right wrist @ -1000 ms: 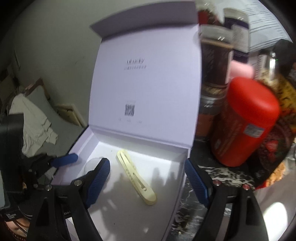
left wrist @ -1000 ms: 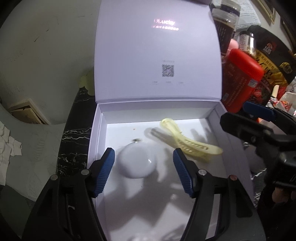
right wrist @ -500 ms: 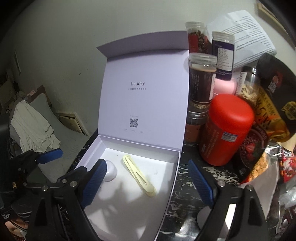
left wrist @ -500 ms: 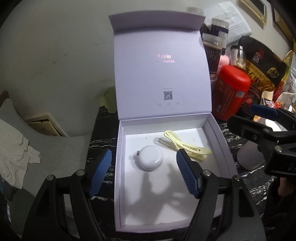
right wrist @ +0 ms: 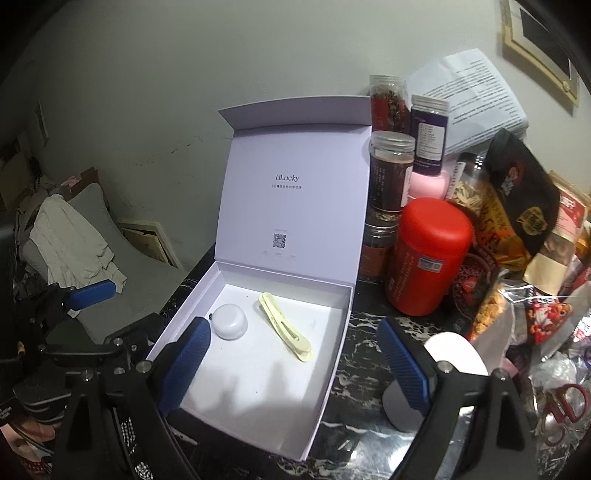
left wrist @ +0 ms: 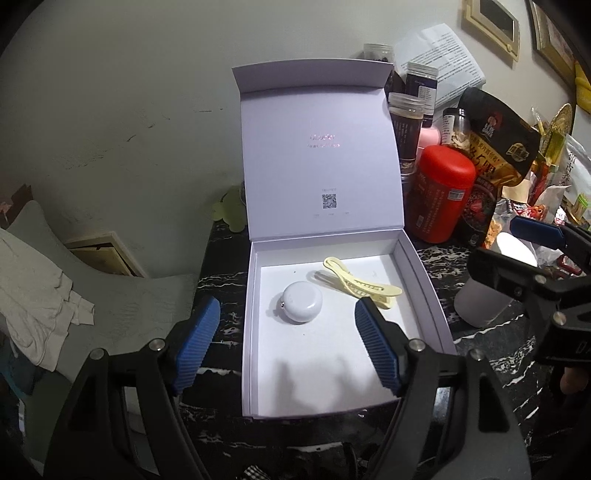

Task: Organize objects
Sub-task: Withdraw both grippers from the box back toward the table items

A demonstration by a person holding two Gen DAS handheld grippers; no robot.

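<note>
One white round case (left wrist: 302, 306) and one yellow clip (left wrist: 360, 282) in one open box (left wrist: 424, 280); left gripper (left wrist: 288, 345) fingers opening, right gripper (right wrist: 295, 363) fingers wide, both empty

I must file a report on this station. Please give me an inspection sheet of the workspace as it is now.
Surface: black marble-pattern table top, crowded at the right side.
Job's things: white box, lid upright; inside lie a round white case and a pale yellow hair clip, apart from each other.
Clutter: red canister, spice jars, snack bags, white cup, printed paper, red scissors.
Grippers: left tool jaws opening, nothing between them; right tool open, empty; both above the box.
Cables: nothing seen.
Surroundings: grey wall, grey cushion with cloth, picture frames.
</note>
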